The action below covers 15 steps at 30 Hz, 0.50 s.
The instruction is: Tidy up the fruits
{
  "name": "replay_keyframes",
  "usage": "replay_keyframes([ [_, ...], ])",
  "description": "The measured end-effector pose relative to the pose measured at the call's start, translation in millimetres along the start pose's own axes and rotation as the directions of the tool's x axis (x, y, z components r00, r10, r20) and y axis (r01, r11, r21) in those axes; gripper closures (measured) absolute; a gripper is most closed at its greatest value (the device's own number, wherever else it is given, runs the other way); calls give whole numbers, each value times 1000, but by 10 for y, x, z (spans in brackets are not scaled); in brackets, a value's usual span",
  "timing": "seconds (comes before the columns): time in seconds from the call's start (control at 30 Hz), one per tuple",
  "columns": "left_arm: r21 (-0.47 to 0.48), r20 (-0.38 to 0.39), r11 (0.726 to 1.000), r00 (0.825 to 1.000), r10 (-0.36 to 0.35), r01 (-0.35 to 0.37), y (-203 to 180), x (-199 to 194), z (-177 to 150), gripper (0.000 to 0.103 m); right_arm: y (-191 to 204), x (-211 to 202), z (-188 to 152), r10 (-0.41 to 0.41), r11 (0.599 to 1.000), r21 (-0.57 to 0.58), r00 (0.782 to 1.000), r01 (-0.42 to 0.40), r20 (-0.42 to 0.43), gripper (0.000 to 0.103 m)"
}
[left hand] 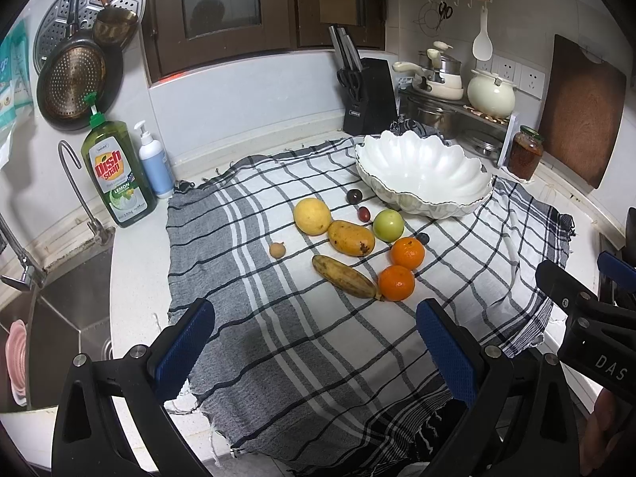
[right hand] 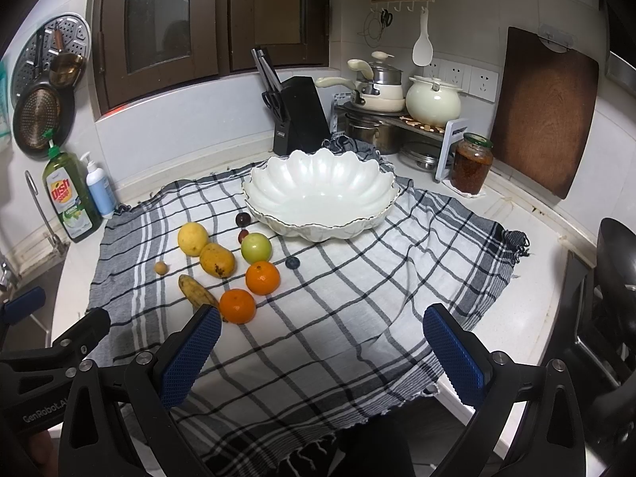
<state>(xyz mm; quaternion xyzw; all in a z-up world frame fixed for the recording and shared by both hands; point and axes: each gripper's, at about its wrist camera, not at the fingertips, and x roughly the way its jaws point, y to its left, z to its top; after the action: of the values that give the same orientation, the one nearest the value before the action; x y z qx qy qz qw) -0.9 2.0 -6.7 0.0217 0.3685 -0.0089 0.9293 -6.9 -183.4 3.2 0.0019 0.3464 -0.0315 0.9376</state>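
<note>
Left wrist view. Left gripper [left hand: 316, 348]: black frame, blue knurled pads, spread wide, empty, held over the near edge of the cloth [left hand: 278, 357]. Cloth: woven grey-white check, frayed hem, laid on a white counter [left hand: 135, 278]. Bowl [left hand: 421, 167]: glossy white, scalloped shell form, empty, at 1 o'clock on the cloth. Fruit lies loose at centre, from 11 to 5 o'clock of the group: round lemon [left hand: 312, 216]; oval spotted mango [left hand: 351, 237] touching it; smooth green apple [left hand: 388, 225]; two pebbled oranges [left hand: 407, 253], [left hand: 396, 282] side by side; browned banana [left hand: 345, 277], its tip against the nearer orange. Small tan longan [left hand: 277, 249] apart at 9 o'clock. Right gripper's body shows at the 3 o'clock edge.

Right wrist view. Right gripper [right hand: 322, 348]: same build, fingers splayed, nothing between them, over the cloth. Its left pad [right hand: 190, 353] overlaps the banana's near end in view; contact unclear. A dark blueberry [right hand: 292, 263] lies at 3 o'clock of the far orange. Bowl at 12 o'clock
</note>
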Motion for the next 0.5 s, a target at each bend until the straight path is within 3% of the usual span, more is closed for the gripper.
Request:
replay_keyframes([
  [0.5, -1, -2, 1000, 1000, -1, 1, -26, 11, -16, 0, 3, 1, -1, -1, 1000, 0, 1000, 1, 1, 0],
])
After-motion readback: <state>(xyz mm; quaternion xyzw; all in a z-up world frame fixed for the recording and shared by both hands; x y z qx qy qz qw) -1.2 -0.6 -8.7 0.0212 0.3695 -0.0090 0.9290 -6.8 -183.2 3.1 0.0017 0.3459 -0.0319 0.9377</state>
